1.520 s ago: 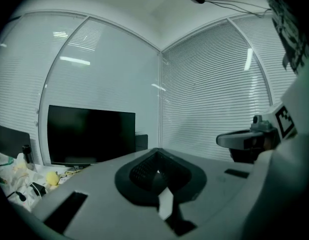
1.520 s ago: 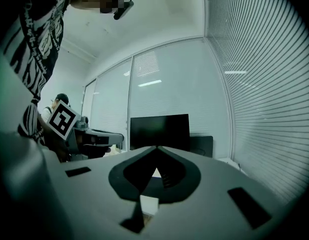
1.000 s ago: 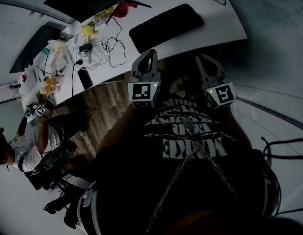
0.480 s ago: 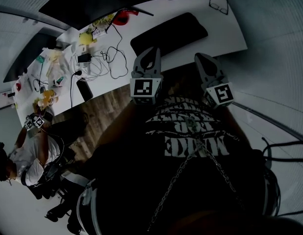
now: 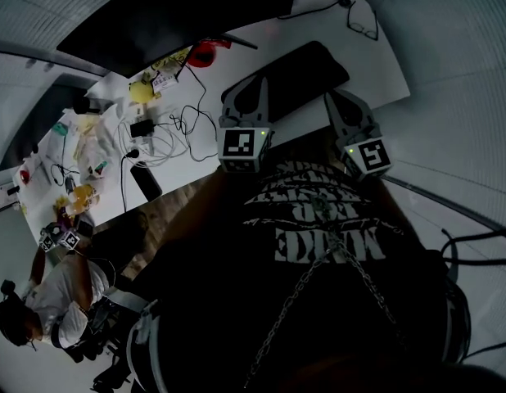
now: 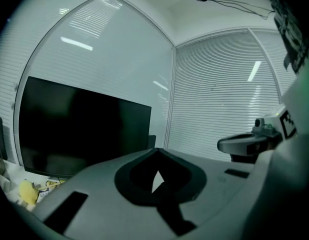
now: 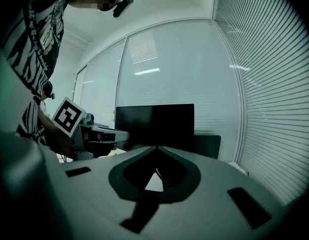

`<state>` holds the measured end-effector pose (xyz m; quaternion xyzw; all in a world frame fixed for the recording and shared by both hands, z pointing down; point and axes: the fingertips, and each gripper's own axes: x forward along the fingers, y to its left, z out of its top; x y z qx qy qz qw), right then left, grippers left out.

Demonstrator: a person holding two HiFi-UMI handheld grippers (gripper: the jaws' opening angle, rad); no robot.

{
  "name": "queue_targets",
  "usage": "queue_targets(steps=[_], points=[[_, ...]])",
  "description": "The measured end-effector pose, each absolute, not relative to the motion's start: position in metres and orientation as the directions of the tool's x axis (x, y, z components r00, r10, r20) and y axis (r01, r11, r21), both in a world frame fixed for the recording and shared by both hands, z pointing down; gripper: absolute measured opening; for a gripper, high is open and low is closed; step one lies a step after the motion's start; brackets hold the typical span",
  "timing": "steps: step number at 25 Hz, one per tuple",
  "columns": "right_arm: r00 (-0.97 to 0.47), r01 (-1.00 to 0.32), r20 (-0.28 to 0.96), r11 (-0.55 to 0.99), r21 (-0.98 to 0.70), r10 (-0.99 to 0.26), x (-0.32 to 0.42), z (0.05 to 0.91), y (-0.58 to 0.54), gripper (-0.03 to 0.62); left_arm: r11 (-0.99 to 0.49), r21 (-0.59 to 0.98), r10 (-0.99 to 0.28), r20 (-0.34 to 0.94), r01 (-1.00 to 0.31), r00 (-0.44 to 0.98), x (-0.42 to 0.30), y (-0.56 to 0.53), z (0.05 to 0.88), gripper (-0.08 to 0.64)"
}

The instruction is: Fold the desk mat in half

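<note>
Head view: your left gripper (image 5: 255,82) and right gripper (image 5: 336,97) are held side by side in front of your printed black shirt (image 5: 318,228). Both point toward the white desk (image 5: 376,64). The desk mat (image 5: 306,64), a dark oblong, lies flat and unfolded on the desk's right part, just beyond both tips. The left tip overlaps the mat's near left end in this view, but you cannot tell whether it touches. A tangle of cables (image 5: 179,97) and small clutter fill the desk to the mat's left. A pair of glasses (image 5: 363,19) lies near the far right corner, and a dark monitor (image 5: 179,15) stands along the far edge. Another person (image 5: 48,301) sits at lower left over the wooden floor (image 5: 167,199).

Left gripper view: the jaws of your left gripper (image 6: 157,150) are pressed together with nothing between them. Behind them are the monitor (image 6: 84,129) and slatted blinds (image 6: 219,94), with the right gripper (image 6: 249,144) at the right side.

Right gripper view: the jaws of your right gripper (image 7: 155,147) likewise meet at the tip and are empty. The left gripper (image 7: 102,134) shows at the left, the monitor (image 7: 154,121) straight ahead and the blinds (image 7: 264,84) to the right.
</note>
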<state>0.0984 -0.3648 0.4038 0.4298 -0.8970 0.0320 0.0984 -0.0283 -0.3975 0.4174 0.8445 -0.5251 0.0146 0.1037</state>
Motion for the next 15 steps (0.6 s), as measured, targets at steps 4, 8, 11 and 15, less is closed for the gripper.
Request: queue_targets(steps=[4,8,11,15], points=[[-0.597,-0.784,0.237,0.62,0.03,-0.766,0.082,0.411,-0.376,0.0,-0.45,0.192,-0.866,0.142,-0.872,0.479,-0.036,-0.416,0.428,0.0],[-0.584,-0.786,0.281,0.617,0.038,-0.762,0.08,0.423,-0.379,0.0,-0.463,0.225,-0.851,0.157,-0.857,0.501,-0.034,-0.427,0.442,0.001],[-0.568,-0.799,0.293,0.6,0.025,-0.769,0.088,0.427,-0.386,0.0,-0.468,0.231,-0.838,0.191,-0.853,0.512,-0.029,-0.432,0.45,0.0],[-0.573,-0.8,0.298,0.601,0.002,-0.764,0.099,0.44,-0.399,0.0,-0.463,0.226,-0.832,0.223,-0.857,0.508,-0.022,-0.442,0.464,0.0]])
